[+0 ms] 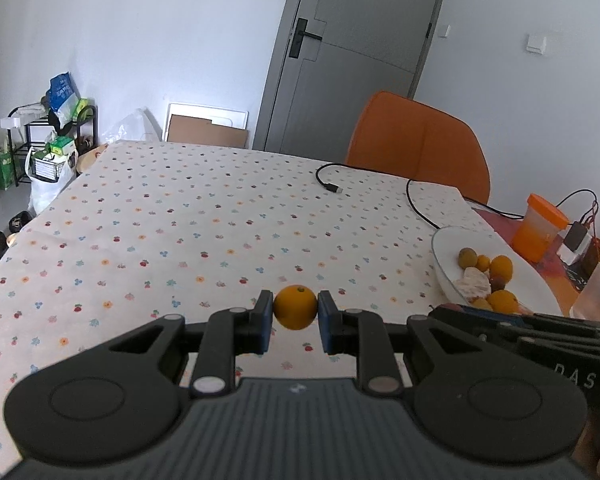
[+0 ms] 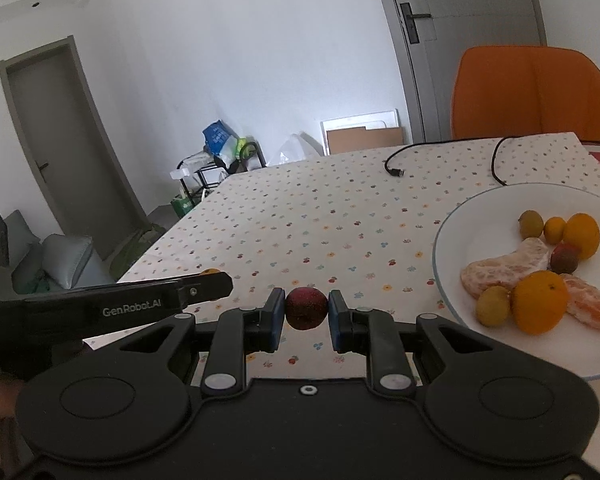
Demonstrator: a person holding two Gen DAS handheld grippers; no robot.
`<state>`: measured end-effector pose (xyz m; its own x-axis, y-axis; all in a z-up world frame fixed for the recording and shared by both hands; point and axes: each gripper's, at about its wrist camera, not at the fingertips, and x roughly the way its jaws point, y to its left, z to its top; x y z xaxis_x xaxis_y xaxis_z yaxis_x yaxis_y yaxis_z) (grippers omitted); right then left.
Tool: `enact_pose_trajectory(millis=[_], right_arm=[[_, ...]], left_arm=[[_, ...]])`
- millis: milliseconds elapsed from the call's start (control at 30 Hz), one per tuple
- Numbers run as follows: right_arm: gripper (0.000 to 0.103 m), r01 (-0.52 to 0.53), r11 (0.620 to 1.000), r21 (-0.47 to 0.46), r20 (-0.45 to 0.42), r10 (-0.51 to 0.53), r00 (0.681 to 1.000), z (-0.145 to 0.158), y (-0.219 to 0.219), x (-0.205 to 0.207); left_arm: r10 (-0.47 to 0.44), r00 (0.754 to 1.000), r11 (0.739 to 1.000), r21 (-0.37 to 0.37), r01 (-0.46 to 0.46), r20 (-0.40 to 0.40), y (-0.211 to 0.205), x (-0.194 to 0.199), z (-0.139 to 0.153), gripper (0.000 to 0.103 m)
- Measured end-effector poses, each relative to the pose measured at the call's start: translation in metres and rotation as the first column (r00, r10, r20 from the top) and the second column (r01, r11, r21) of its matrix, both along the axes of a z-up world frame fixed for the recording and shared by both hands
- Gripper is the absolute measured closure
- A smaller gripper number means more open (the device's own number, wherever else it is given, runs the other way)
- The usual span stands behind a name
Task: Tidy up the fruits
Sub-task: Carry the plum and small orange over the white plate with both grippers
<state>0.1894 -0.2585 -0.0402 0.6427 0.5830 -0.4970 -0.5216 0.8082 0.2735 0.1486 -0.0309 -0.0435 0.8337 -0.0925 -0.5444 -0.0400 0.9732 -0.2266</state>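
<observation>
My left gripper (image 1: 295,307) is shut on a small orange (image 1: 295,306) and holds it above the flowered tablecloth. My right gripper (image 2: 306,309) is shut on a dark red fruit (image 2: 306,308), also above the cloth. A white plate (image 2: 460,216) lies to the right and holds several oranges, small yellow-green fruits, a red fruit and peeled orange segments (image 2: 500,268). The plate also shows in the left wrist view (image 1: 444,240). The left gripper's body shows in the right wrist view (image 2: 132,304), to the left of my right gripper.
A black cable (image 1: 332,184) lies on the far part of the table. An orange chair (image 1: 416,148) stands behind the table. An orange-lidded cup (image 1: 540,226) and a clear cup (image 1: 596,294) stand right of the plate. A shelf with bags (image 1: 56,136) stands far left.
</observation>
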Motion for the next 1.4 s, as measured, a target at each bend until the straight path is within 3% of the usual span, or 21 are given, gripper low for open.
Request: enact_pose_trajectory(millis=[833,1400], right_arm=[[0.082,0.061,0.997,0.055,0.047,-0.064,0.997,0.011,-0.043,-0.019],[0.082,0.221,0.97,0.1,0.031,-0.225,0.974,0.005,-0.116,-0.011]], left_arm=[[-0.084,0.996,0.996,-0.023,0.085,0.044,-0.037,-0.012,0.02,0.081],[-0.202,0.978,0.979,-0.024,0.203,0.048,-0.09,0.007,0.024,0.081]])
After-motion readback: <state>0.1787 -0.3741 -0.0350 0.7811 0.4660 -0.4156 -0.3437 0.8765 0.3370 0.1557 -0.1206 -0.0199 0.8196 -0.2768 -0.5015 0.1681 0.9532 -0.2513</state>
